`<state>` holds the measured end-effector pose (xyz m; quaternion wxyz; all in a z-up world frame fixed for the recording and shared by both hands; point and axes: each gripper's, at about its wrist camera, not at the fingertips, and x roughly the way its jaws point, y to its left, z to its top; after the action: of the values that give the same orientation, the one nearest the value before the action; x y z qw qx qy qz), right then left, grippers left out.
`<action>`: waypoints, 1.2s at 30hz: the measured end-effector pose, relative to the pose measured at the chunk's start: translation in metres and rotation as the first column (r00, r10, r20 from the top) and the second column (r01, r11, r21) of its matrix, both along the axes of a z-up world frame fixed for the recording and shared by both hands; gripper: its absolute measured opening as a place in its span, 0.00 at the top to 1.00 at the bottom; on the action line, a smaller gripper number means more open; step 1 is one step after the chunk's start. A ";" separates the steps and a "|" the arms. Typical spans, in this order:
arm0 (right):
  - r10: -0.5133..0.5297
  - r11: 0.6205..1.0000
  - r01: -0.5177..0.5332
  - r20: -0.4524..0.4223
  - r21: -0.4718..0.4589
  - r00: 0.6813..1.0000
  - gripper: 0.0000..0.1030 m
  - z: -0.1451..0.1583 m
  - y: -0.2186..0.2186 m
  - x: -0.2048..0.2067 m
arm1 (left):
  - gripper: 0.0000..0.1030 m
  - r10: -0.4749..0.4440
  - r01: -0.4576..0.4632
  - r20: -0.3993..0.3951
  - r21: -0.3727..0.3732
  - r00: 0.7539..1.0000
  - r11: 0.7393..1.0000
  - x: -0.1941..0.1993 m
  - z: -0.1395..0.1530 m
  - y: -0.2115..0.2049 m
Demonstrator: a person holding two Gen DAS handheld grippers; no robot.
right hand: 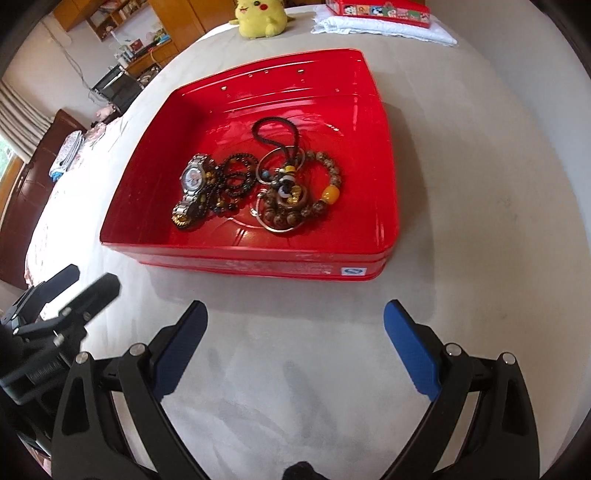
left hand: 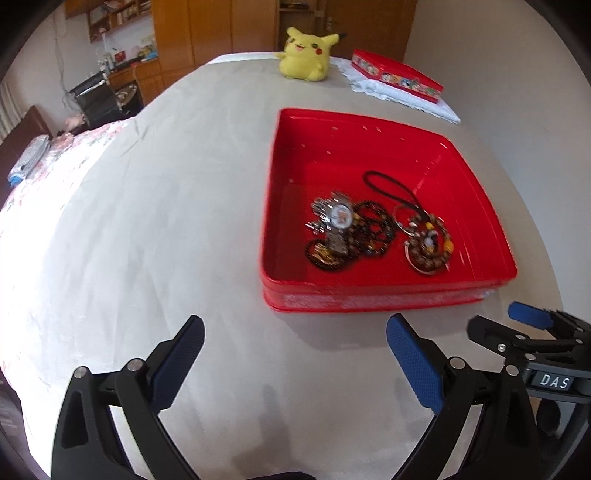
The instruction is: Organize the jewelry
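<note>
A red open box (left hand: 480,206) (right hand: 384,155) sits on a grey bedsheet. Inside lie a silver watch (left hand: 338,216) (right hand: 192,179), black bead strings (left hand: 373,225) (right hand: 236,177), a brown bead bracelet with a yellow bead (left hand: 428,245) (right hand: 325,192), a metal ring (right hand: 280,162) and a black cord charm (left hand: 391,188) (right hand: 275,127). My left gripper (left hand: 295,328) is open and empty, just before the box's near wall. My right gripper (right hand: 295,314) is open and empty, also before the near wall. Each gripper shows in the other's view, the right one (left hand: 517,321) and the left one (right hand: 85,280).
A yellow Pikachu plush (left hand: 308,53) (right hand: 260,14) sits at the bed's far end. A red lid with cartoon pictures (left hand: 397,74) (right hand: 380,9) rests on a folded white cloth (left hand: 413,99) (right hand: 388,31). A floral quilt (left hand: 55,162) and furniture lie to the left.
</note>
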<state>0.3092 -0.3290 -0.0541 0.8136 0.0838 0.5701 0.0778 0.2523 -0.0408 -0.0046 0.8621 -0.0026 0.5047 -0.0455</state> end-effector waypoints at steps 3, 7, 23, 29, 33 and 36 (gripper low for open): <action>-0.008 1.000 0.008 0.008 0.001 1.000 0.07 0.003 -0.004 0.000 | 0.04 0.021 -0.021 0.005 -0.007 1.000 1.000 0.002 0.002 0.005; -0.003 1.000 0.003 0.020 -0.001 1.000 0.07 0.006 -0.003 -0.001 | 0.04 0.007 -0.007 0.011 0.002 1.000 1.000 0.002 0.001 0.003; 0.006 1.000 -0.006 0.029 -0.002 1.000 0.07 0.005 0.000 0.001 | 0.04 -0.011 0.011 0.007 0.009 1.000 1.000 0.003 -0.003 -0.001; 0.009 1.000 -0.009 0.031 -0.004 0.999 0.07 0.005 0.000 0.001 | 0.04 -0.010 0.010 0.007 0.008 1.000 1.000 0.004 -0.004 -0.001; 0.009 1.000 -0.009 0.031 -0.004 0.999 0.07 0.005 0.001 0.001 | 0.04 -0.011 0.011 0.006 0.009 1.000 1.000 0.005 -0.004 -0.001; 0.011 1.000 -0.011 0.032 -0.005 0.999 0.07 0.005 0.001 0.001 | 0.04 -0.013 0.013 0.009 0.009 1.000 1.000 0.004 -0.004 -0.001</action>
<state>0.3100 -0.3285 -0.0491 0.8223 0.0777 0.5578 0.0822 0.2566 -0.0413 -0.0082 0.8640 0.0048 0.5011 -0.0487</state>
